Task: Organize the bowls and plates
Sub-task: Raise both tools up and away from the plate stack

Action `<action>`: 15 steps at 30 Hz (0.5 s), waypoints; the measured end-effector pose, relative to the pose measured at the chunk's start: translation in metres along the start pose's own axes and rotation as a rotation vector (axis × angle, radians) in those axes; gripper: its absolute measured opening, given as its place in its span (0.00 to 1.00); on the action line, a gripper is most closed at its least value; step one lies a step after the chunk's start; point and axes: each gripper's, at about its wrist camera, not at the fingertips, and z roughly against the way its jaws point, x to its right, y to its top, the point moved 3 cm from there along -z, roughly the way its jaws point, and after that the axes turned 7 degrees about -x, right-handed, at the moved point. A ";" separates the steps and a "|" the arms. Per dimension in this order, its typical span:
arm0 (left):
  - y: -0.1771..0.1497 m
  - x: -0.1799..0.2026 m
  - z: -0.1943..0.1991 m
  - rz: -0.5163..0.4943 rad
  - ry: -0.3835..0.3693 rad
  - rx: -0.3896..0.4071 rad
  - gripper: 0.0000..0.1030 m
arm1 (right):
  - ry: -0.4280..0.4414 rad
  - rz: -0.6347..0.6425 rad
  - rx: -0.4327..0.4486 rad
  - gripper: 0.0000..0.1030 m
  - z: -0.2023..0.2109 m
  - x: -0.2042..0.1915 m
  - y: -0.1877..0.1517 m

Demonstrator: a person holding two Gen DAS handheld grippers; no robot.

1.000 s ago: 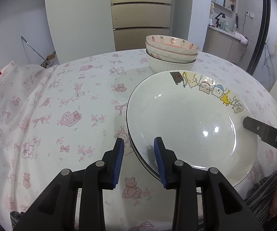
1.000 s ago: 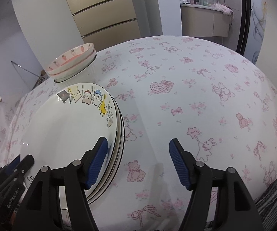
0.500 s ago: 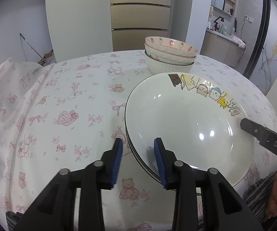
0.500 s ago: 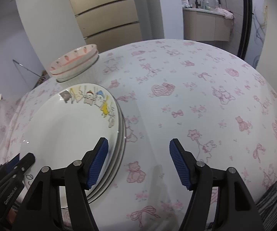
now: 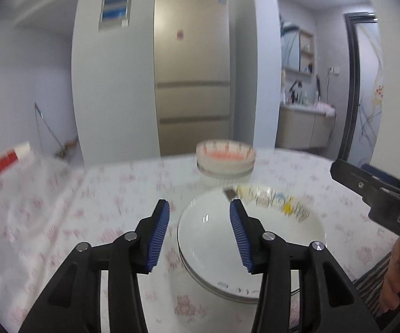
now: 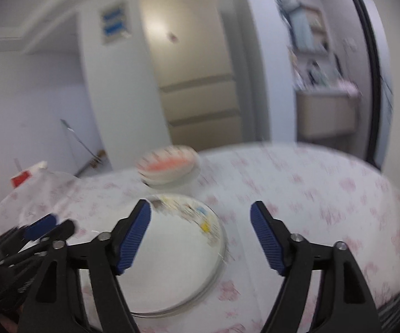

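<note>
A stack of white plates point(image 5: 255, 238) with cartoon animals on the rim lies on the table near me; it also shows in the right wrist view point(image 6: 172, 258). Behind it stands a stack of pink-lined bowls point(image 5: 225, 158), seen too in the right wrist view point(image 6: 168, 168). My left gripper point(image 5: 198, 234) is open and empty, raised above the near left rim of the plates. My right gripper point(image 6: 201, 238) is open and empty, raised above the plates' right edge; its body shows in the left wrist view point(image 5: 377, 194). Both views are blurred.
The round table wears a white cloth with pink prints point(image 5: 88, 208). A beige fridge point(image 5: 193, 83) stands behind, a vanity counter point(image 5: 305, 127) at the right, a red and white box point(image 5: 8, 158) at the left.
Both grippers have lifted and tilted up away from the plates, so the room fills the views. The left gripper's jaws have opened wider. The plates and bowls have stayed put.
</note>
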 end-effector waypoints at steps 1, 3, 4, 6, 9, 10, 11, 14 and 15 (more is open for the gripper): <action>0.002 0.001 0.006 -0.005 0.009 0.032 0.58 | -0.012 0.021 0.035 0.82 0.007 -0.004 0.004; 0.008 0.001 0.024 -0.008 0.037 0.098 0.72 | -0.033 0.074 0.109 0.87 0.021 -0.011 0.011; 0.010 0.000 0.030 -0.008 0.046 0.120 0.73 | -0.045 0.092 0.135 0.91 0.027 -0.014 0.014; 0.018 0.000 0.046 -0.015 0.061 0.180 0.87 | -0.049 0.116 0.194 0.93 0.040 -0.016 0.020; 0.030 -0.001 0.068 -0.016 0.056 0.251 0.89 | -0.026 0.125 0.242 1.00 0.052 -0.015 0.029; 0.032 0.000 0.071 -0.016 0.049 0.255 0.89 | -0.030 0.130 0.247 1.00 0.055 -0.015 0.032; 0.036 -0.001 0.075 -0.015 0.035 0.259 0.91 | -0.036 0.134 0.251 1.00 0.057 -0.014 0.036; 0.048 -0.003 0.085 -0.014 0.013 0.284 0.92 | -0.040 0.128 0.284 1.00 0.066 -0.015 0.049; 0.053 -0.003 0.088 -0.019 0.024 0.300 0.93 | -0.038 0.118 0.299 1.00 0.070 -0.013 0.053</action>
